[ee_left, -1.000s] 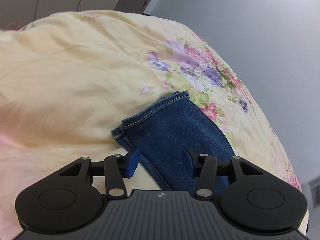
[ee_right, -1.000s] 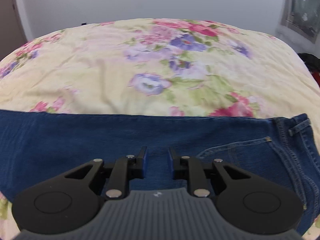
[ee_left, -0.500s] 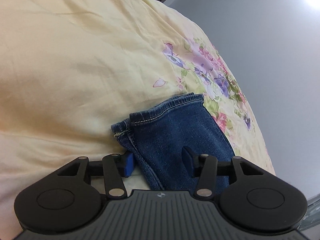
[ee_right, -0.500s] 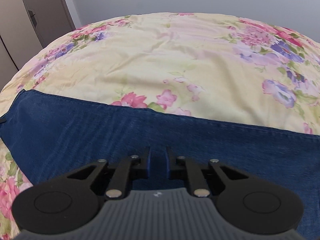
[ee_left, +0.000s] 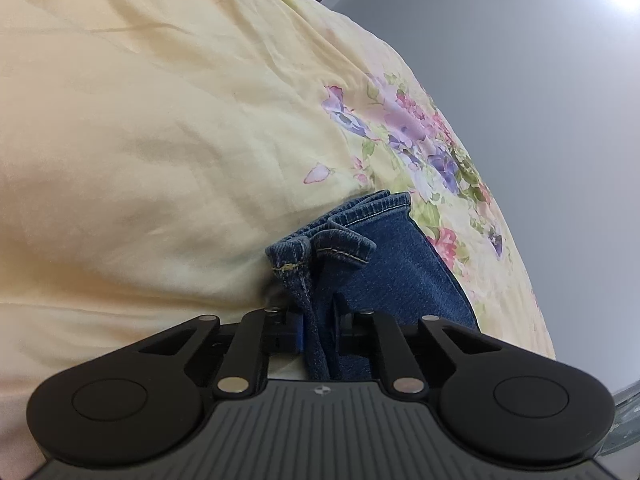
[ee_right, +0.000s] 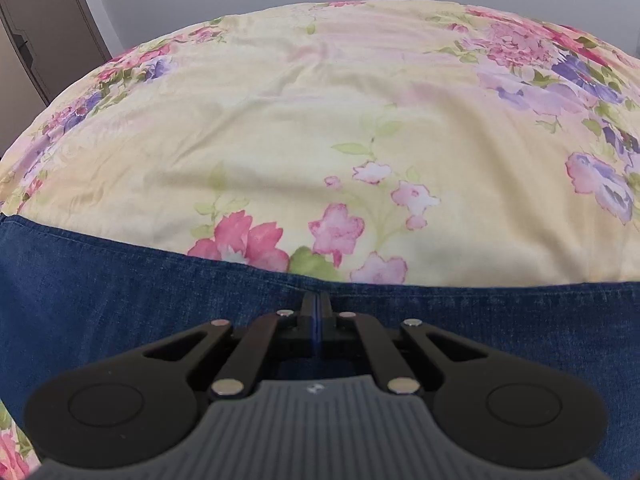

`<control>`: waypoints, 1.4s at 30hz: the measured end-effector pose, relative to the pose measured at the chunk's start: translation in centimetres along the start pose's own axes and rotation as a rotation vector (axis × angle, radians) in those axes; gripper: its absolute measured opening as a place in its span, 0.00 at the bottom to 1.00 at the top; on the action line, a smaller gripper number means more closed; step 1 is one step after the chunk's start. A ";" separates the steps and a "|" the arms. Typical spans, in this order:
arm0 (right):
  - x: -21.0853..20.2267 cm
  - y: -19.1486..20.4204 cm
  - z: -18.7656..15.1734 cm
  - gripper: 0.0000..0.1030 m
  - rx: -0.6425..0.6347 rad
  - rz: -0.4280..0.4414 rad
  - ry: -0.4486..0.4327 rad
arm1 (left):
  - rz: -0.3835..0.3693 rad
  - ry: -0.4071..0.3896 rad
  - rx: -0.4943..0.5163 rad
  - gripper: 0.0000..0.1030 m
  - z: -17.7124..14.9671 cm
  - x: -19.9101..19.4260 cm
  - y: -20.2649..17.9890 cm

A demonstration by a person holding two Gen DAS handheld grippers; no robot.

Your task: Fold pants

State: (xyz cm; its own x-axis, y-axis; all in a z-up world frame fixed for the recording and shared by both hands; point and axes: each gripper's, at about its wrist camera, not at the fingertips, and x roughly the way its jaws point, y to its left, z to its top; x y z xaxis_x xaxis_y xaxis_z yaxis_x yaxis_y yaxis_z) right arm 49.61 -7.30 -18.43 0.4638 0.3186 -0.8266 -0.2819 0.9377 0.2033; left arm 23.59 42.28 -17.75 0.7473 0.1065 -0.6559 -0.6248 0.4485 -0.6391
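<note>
Two black two-finger grippers are in our hands, one in each. We have the left gripper (ee_left: 318, 326) pinched on the dark blue denim pants (ee_left: 384, 276), and its jaws are closing on a bunched fold of cloth near the leg hems. The stitched hems stick up just past the fingers, toward 12 o'clock in the left wrist view. From there the leg runs off toward 4 o'clock.

The pants lie on a soft yellow bedspread with pink and purple flowers (ee_left: 160, 140). The bedspread fills the left wrist view from 9 o'clock up to 1 o'clock. A plain grey wall (ee_left: 540, 80) is at 2 o'clock.

Our right gripper (ee_right: 316, 316) is clenched tight, with its two fingers pressed flat together and nothing seen between them. It sits over the pants (ee_right: 120, 288), which stretch flat like a wide blue band from 9 o'clock to 3 o'clock in the right wrist view. We cannot tell if the tips touch the cloth. Past the band, the flowered bedspread (ee_right: 300, 120) spreads up toward 12 o'clock. A brown door (ee_right: 36, 32) stands at 10 o'clock.
</note>
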 end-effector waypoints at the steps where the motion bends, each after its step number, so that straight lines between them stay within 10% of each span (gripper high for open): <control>1: -0.5 0.0 -0.4 0.00 0.009 0.000 0.009 | 0.006 0.001 0.007 0.13 0.0 0.0 -0.1; 16: -8.7 0.3 -12.8 0.00 0.017 0.030 0.030 | 0.052 0.008 0.087 0.13 -0.1 0.3 -1.2; 31: -6.4 0.7 -11.3 0.00 0.015 0.018 0.098 | 0.110 -0.067 0.163 0.05 0.1 -3.5 -6.3; 42: -13.9 -4.0 -11.3 0.05 0.039 0.070 -0.014 | -0.013 -0.208 0.541 0.05 -4.5 -12.1 -20.5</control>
State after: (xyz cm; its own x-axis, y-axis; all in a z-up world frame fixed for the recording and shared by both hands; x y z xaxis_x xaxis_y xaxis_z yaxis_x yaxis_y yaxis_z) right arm 34.81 -17.04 -13.63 0.4557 0.3857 -0.8022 -0.2812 0.9175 0.2813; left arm 26.28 27.79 1.49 0.8170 0.2459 -0.5216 -0.4520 0.8347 -0.3145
